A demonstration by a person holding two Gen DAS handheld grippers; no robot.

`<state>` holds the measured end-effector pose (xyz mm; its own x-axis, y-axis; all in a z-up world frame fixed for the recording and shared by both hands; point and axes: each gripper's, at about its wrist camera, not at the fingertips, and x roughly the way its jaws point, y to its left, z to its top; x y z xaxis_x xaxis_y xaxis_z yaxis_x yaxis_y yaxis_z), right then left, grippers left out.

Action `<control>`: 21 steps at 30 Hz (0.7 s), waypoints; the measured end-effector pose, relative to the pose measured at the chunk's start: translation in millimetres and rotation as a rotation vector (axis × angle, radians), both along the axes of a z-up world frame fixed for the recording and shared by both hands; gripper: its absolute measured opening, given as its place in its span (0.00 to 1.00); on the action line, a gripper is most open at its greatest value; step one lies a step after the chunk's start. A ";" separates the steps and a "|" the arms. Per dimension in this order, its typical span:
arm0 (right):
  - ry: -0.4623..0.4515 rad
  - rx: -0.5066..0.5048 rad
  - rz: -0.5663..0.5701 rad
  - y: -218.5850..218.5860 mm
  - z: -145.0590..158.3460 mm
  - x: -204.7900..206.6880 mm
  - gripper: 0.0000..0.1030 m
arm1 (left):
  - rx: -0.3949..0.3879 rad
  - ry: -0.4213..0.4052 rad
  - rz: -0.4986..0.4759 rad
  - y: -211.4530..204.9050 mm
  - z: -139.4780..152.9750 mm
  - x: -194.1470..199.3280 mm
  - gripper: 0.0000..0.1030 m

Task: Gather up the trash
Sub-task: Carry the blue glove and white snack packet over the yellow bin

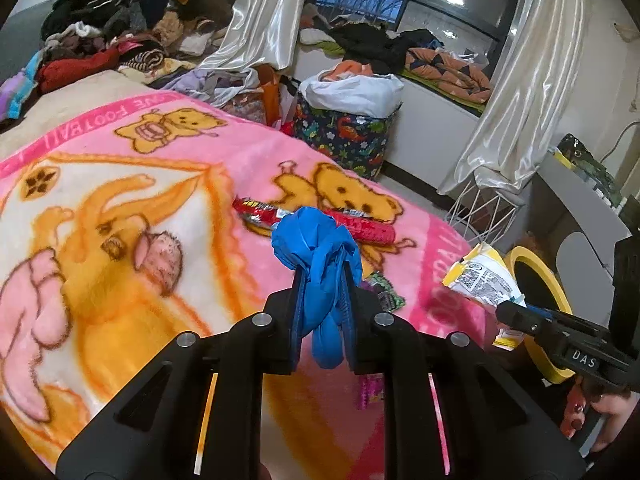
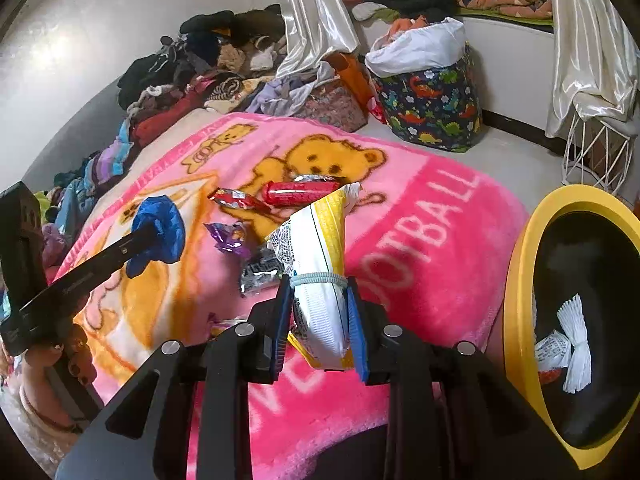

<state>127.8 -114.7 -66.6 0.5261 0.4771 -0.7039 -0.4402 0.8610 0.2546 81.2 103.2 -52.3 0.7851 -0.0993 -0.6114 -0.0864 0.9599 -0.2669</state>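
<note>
Left gripper [image 1: 325,280] clamped tight on a crumpled blue glove [image 1: 316,248], glove bunched above the pads and a tail hanging down between the fingers, lifted clear of the pink teddy-bear blanket [image 1: 120,200]. Right gripper [image 2: 320,304] partly closed on a yellow-and-white snack bag [image 2: 320,248], pads pressing both sides just under a pale elastic band [image 2: 318,279] wrapped around the bag; bag held above the blanket, upper end tilted away. Yellow-rimmed bin [image 2: 516,280] sits just beside the blanket edge on the right, black liner inside, some white crumpled wrappers [image 2: 568,344] at the bottom. Still lying on the blanket: red wrapper tube [image 2: 300,191], smaller red packet [image 2: 234,199], purple wrapper [image 2: 228,236], dark foil packet [image 2: 260,270], all near the bear print between the two grippers. Dinosaur-print basket [image 2: 432,108] with white bag stands on the floor beyond the blanket; clothes pile [image 2: 192,72] along the wall at left
</note>
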 end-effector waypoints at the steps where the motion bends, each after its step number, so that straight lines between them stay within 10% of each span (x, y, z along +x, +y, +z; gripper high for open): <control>1: -0.005 0.001 0.001 -0.4 1.8 -1.2 0.24 | 0.002 -0.003 -0.002 -1.3 1.4 -0.4 0.10; 21: -0.102 0.040 -0.058 -39.1 41.1 -20.4 0.24 | 0.040 -0.059 -0.117 -57.0 30.0 -2.9 0.10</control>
<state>107.4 -153.8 -25.5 0.6214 0.4709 -0.6262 -0.4157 0.8756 0.2460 78.3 46.2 -22.3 0.8042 -0.1691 -0.5697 0.0419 0.9724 -0.2294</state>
